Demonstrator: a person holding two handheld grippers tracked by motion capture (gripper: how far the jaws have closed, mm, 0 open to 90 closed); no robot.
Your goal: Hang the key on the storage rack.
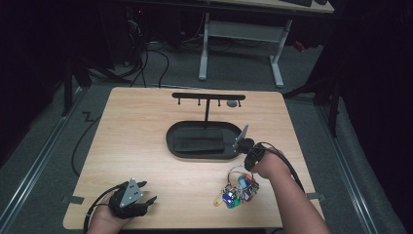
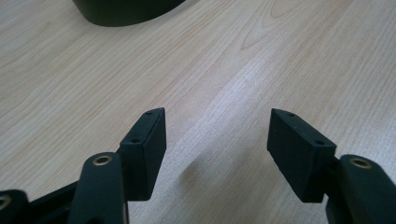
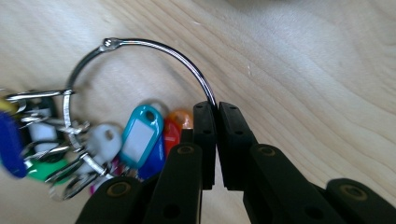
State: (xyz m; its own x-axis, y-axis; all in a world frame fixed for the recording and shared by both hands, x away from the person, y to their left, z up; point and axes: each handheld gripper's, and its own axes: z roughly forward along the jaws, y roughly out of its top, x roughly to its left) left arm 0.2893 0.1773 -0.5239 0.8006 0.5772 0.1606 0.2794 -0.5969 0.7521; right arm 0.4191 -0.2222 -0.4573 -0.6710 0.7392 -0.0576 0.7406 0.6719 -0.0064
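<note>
Right gripper (image 3: pixel 216 109) is clamped on the thin silver metal ring (image 3: pixel 159 49) of the key bunch; in the right gripper view the jaws are pressed together with the wire pinched between the tips. Hanging off that ring: coloured plastic key tags (image 3: pixel 140 135) in teal, orange, white, blue and green, plus smaller steel rings, all lying on the light wood table (image 3: pixel 303 60). In the high view my right gripper (image 1: pixel 247 146) sits just beside the near right edge of the black oval tray (image 1: pixel 171 141), with the key bunch (image 1: pixel 237 190) on the table near my wrist. Left gripper (image 2: pixel 217 140) is released, jaws spread wide over bare wood, nothing between them. In the high view it (image 1: pixel 146 197) rests at the near left corner, well apart from the keys. Black T-shaped hook stand (image 1: pixel 208 97) rises from the tray's far side.
</note>
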